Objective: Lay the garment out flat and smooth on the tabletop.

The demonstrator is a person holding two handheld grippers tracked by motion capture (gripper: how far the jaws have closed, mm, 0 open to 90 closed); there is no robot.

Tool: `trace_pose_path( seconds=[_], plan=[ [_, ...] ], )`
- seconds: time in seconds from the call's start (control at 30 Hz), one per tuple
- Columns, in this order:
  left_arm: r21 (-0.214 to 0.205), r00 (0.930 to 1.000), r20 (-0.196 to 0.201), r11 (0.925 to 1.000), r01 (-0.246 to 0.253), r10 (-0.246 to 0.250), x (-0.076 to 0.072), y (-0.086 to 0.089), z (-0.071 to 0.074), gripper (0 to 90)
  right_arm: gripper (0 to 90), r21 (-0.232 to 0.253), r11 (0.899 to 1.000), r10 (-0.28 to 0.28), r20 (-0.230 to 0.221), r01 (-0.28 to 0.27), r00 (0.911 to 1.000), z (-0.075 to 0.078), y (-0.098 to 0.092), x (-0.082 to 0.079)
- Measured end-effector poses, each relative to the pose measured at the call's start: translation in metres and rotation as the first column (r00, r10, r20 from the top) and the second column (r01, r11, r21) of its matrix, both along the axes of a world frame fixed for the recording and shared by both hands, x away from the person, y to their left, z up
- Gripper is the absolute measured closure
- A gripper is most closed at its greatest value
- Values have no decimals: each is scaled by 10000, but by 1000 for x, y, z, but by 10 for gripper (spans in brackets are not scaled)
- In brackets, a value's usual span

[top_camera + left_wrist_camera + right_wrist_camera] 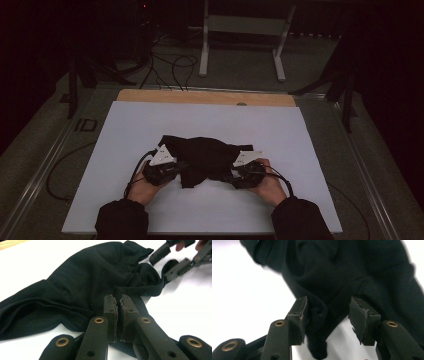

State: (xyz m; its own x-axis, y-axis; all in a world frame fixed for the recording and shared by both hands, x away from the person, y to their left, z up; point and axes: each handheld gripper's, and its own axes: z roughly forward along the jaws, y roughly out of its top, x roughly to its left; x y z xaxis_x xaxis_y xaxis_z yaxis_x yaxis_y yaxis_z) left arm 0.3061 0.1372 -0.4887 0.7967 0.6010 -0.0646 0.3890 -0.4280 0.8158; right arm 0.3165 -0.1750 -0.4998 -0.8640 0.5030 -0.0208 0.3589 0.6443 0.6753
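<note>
A crumpled black garment [202, 157] lies bunched in the middle of the white worktop [125, 135], not yet spread or folded. The left tongs [118, 305] are pinched shut on its near edge. The right tongs [327, 312] stand half open with a fold of cloth loose between them, so most work remains.

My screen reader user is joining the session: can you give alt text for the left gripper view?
The left gripper has its two black jaws nearly together, pinching an edge of a crumpled black garment on a white table cover. At top right, the right gripper stands open beside the cloth's far end.
</note>
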Motion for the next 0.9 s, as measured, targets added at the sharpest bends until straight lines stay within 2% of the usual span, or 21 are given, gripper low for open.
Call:
trace_pose_path(
  seconds=[0.17, 0.23, 0.27, 0.3, 0.37, 0.47, 0.53, 0.6, 0.67, 0.73, 0.9],
  plan=[
    [9, 10000, -9, 10000, -32, 32, 0, 1, -1, 851, 540, 17, 9998, 213, -198, -212, 9996, -2, -11, -9],
    [-12, 10000, -10, 10000, -34, 34, 0, 0, -1, 851, 559, -2, 9996, 279, -22, -279, 9996, -5, -14, -10],
    [24, 10000, -12, 10000, -4, 4, 1, 0, -1, 851, 576, 114, 9996, 257, -98, -256, 9996, -7, -17, -12],
    [41, 10000, -20, 10000, -7, 8, 1, 0, -1, 851, 587, 161, 9994, 302, -383, -296, 9988, -13, -20, -12],
    [82, 10000, -23, 10000, 0, 0, 1, -1, -2, 851, 603, 100, 9995, 317, -374, -313, 9988, -13, -21, -12],
    [46, 10000, -42, 10000, -18, 18, 1, -1, -1, 851, 628, 316, 9984, 467, -130, -462, 9988, -10, -19, -12],
    [29, 10000, -27, 10000, -37, 37, 1, 0, -1, 851, 683, 122, 9990, 426, -250, -423, 9988, -11, -16, -14],
    [43, 10000, -15, 10000, -32, 32, 1, 1, -1, 851, 779, -112, 9983, 566, -106, -568, 9983, -13, -16, -15],
    [29, 10000, 30, 10000, -42, 42, 0, 1, 0, 852, 847, 84, 9984, 554, 5, -554, 9985, -8, -17, -16],
    [-18, 9999, 67, 9999, -108, 108, -1, 2, 3, 852, 854, 98, 9994, 340, 167, -341, 9993, -2, -18, -18],
    [-73, 9987, 470, 9998, -175, 178, -1, 4, 18, 853, 858, 139, 9999, -10, 998, -3, 9950, 26, -24, -20]
  ],
)
